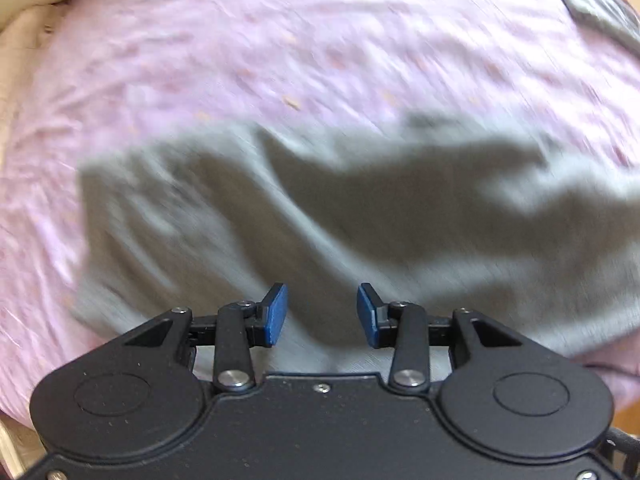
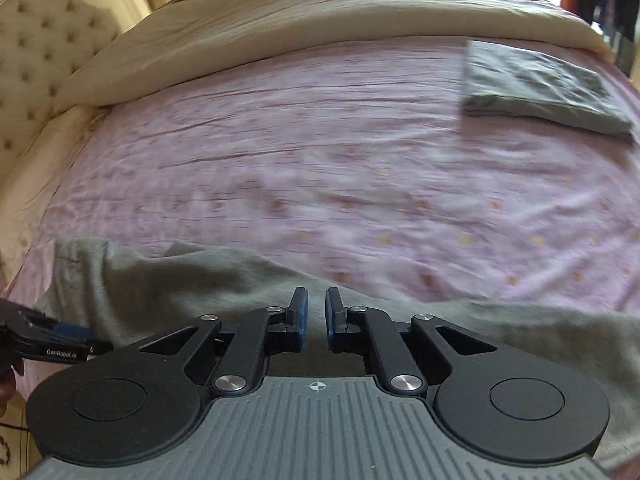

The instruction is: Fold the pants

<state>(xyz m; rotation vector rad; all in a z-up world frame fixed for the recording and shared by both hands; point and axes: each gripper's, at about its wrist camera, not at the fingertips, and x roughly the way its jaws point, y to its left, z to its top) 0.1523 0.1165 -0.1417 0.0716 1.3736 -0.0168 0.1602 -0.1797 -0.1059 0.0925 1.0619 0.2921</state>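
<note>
Grey pants (image 1: 360,220) lie rumpled on the pink bedsheet (image 1: 240,60), spread across the near part of the bed. My left gripper (image 1: 322,314) hangs over them pointing steeply down, open, with nothing between its blue pads. In the right wrist view the same pants (image 2: 160,288) run along the near edge. My right gripper (image 2: 317,316) stands above the cloth with only a narrow gap between its pads and no fabric in that gap. The left gripper (image 2: 72,332) shows at the far left edge over the pants. Both views are motion-blurred.
A folded grey garment (image 2: 536,88) rests at the far right of the bedsheet (image 2: 320,140); it also shows in the left wrist view (image 1: 592,0). A cream duvet (image 2: 280,20) is bunched along the far side, with a tufted headboard (image 2: 44,40) at left.
</note>
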